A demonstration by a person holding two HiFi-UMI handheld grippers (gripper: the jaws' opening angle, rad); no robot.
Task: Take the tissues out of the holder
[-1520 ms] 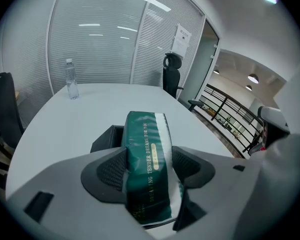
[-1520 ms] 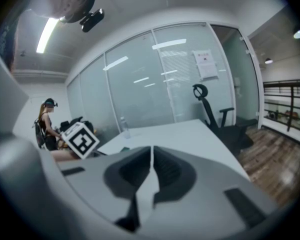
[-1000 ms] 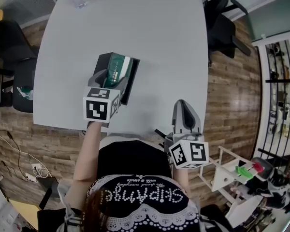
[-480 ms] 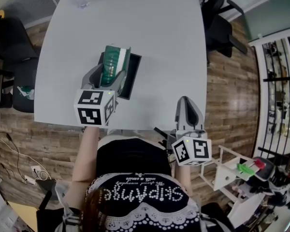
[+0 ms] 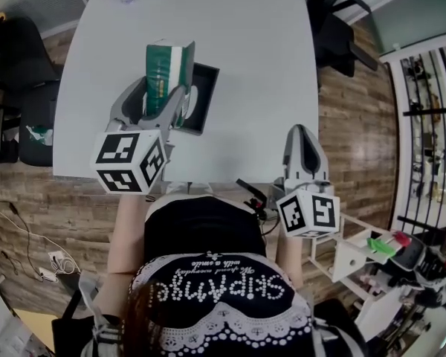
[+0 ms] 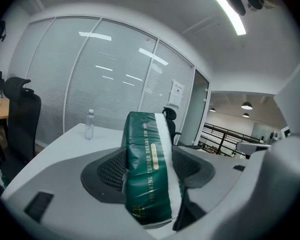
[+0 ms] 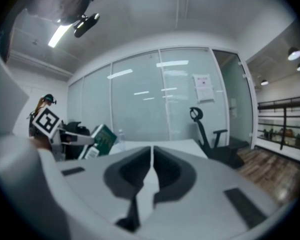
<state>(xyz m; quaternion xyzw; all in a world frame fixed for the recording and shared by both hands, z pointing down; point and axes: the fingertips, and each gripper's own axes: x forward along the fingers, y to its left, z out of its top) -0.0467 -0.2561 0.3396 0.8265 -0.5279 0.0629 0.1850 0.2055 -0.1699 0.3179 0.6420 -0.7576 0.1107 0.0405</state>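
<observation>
Two grippers in play: my left gripper is clamped on the green tissue pack, jaws pressing both its sides. The pack is out of the black holder, held above its left side. My right gripper is off to the holder's right, jaws pinched together with nothing in them.

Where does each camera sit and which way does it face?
Head view: on the person's head, looking steeply down at the table; shows torso, left claw, right claw.
Left gripper view: rides the left claw, looking along its jaws clamped on the tissue pack, toward a bottle.
Right gripper view: rides the right claw, looking across the table over its shut jaws.
Shared: the tissue pack appears in all three.
</observation>
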